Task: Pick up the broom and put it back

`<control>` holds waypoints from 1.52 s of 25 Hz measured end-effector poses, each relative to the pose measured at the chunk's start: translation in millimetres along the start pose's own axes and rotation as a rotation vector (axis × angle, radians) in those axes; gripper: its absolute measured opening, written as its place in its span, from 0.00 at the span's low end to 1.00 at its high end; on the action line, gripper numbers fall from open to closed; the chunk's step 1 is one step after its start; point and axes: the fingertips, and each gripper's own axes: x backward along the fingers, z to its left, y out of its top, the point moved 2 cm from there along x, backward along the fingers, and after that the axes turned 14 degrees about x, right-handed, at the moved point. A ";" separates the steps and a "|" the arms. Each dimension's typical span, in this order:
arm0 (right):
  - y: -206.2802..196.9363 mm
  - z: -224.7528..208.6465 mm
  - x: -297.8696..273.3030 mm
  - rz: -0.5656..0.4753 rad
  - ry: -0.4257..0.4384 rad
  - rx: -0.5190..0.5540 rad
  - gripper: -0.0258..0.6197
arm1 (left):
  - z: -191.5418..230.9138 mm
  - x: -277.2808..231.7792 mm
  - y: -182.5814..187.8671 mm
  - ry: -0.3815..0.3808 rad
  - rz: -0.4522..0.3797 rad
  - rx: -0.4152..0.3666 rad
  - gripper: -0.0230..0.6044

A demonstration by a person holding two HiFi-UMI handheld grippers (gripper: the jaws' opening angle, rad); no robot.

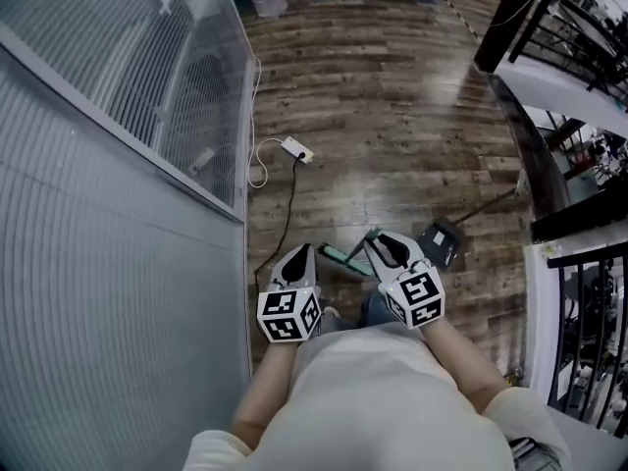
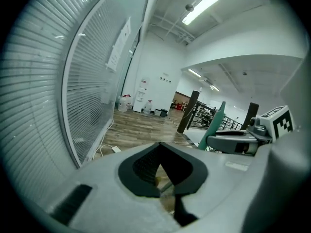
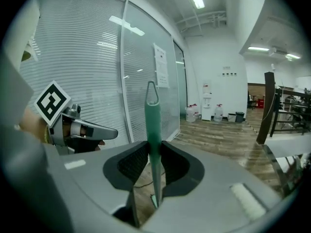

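Wood-plank flooring (image 1: 373, 96) is stretching open ahead in the head view, running between a ribbed glass wall (image 1: 118, 165) on the left and black railing (image 1: 589, 341) on the right. The left gripper (image 1: 302, 255) and right gripper (image 1: 378, 245) are hovering side by side. In the left gripper view, the smooth grey fingers (image 2: 97, 183) are pressing together, empty. In the right gripper view, dark ridged pads (image 3: 129, 166) are clamping the broom (image 3: 153, 130), its slim green handle rising upright past the fingertips.

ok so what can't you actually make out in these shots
- Broom head: in no view. The head view shows only a bit of green handle by the right tool.
- Handle's lower end: right gripper view, hidden under the tool's body.
- Sheet on the glass wall: right gripper view, print too small.
- Dark thing on the floor: head view, too small to name.
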 end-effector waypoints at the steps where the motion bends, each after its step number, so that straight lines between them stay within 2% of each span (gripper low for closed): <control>1: 1.8 9.7 -6.9 0.001 0.024 0.007 0.18 | 10.2 8.2 0.4 0.019 -0.010 0.012 0.04; 10: 31.8 86.2 -54.6 -0.023 0.239 0.084 0.18 | 83.9 77.0 5.8 0.187 -0.116 0.098 0.04; 17: 51.0 163.4 -122.4 -0.015 0.370 0.168 0.18 | 166.3 123.2 11.6 0.279 -0.197 0.180 0.04; 22: 50.8 196.8 -151.3 -0.002 0.477 0.218 0.18 | 193.5 142.3 6.9 0.339 -0.244 0.220 0.04; 27: 44.9 224.3 -178.1 0.027 0.578 0.262 0.18 | 219.4 150.9 2.3 0.408 -0.299 0.293 0.04; 38: 25.6 264.2 -222.0 0.063 0.819 0.377 0.18 | 258.9 151.6 -9.5 0.581 -0.404 0.400 0.04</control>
